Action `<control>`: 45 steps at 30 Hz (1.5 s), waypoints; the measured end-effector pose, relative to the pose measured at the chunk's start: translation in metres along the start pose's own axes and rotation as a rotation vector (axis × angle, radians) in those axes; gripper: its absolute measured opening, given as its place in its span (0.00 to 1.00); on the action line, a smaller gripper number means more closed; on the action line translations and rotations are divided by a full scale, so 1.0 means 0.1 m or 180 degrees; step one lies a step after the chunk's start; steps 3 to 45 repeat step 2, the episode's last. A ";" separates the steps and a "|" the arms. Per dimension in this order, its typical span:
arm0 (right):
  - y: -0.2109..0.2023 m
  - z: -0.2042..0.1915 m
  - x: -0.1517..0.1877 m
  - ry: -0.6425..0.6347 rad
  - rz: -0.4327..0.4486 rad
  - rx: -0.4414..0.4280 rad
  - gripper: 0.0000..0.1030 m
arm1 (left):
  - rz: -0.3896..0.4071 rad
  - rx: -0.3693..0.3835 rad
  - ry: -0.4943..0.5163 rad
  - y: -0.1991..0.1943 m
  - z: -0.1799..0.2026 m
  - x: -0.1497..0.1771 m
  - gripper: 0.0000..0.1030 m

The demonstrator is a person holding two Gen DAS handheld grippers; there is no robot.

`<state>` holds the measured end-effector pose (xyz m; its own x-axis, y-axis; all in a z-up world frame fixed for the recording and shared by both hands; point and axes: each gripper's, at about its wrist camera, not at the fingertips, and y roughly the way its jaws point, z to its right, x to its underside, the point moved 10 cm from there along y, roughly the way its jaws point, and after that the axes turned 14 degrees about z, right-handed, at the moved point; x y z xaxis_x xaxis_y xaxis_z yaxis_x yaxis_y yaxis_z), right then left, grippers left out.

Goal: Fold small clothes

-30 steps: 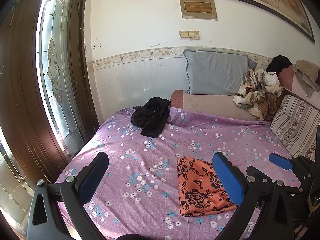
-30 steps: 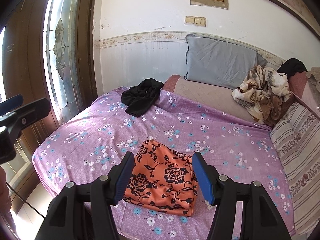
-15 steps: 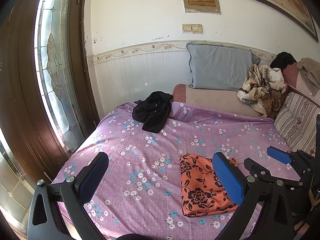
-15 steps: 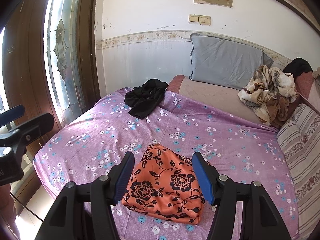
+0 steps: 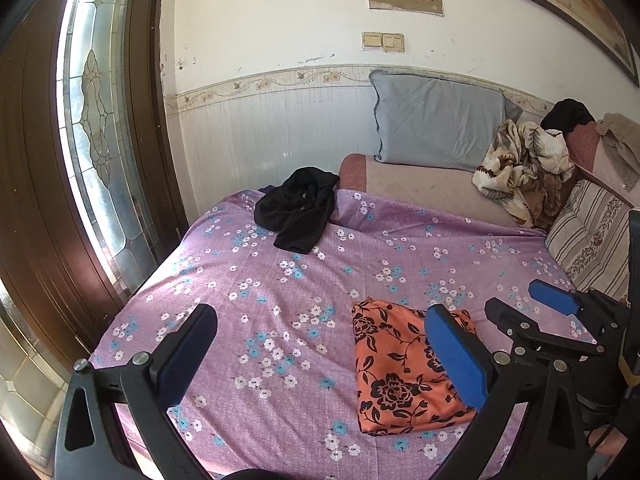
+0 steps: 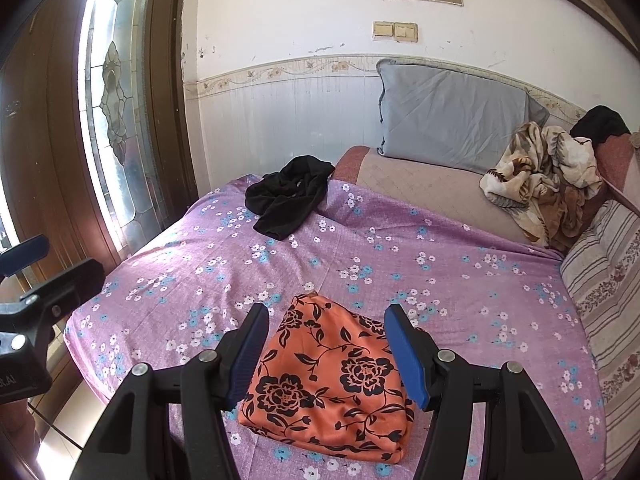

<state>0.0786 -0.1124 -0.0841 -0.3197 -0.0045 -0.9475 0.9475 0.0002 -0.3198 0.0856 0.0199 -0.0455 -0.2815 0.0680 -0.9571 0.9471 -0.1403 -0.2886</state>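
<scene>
Orange cloth (image 6: 332,376) is folded at the bed's (image 5: 260,280) near edge; both claws, left (image 5: 320,354) and right (image 6: 326,354), gape empty above it. Next up is probably the black garment (image 5: 298,210), crumpled at the far edge: reach across, pinch a hem.

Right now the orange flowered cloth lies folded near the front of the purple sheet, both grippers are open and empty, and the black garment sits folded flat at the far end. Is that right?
Not quite. The black garment is crumpled in a loose heap, not folded flat, as the right wrist view shows. The rest holds: the orange flowered cloth lies folded on the purple sheet, and the left gripper and right gripper are open and empty.
</scene>
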 end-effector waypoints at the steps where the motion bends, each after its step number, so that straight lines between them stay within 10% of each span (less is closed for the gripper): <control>1: 0.04 0.01 0.02 0.0006 -0.0012 -0.0012 0.62 | -0.0002 0.0028 -0.0032 0.07 0.01 0.02 1.00; 45: 0.09 0.03 0.05 0.0025 -0.0023 -0.0043 0.62 | -0.0028 0.0033 -0.0097 0.16 -0.02 0.04 1.00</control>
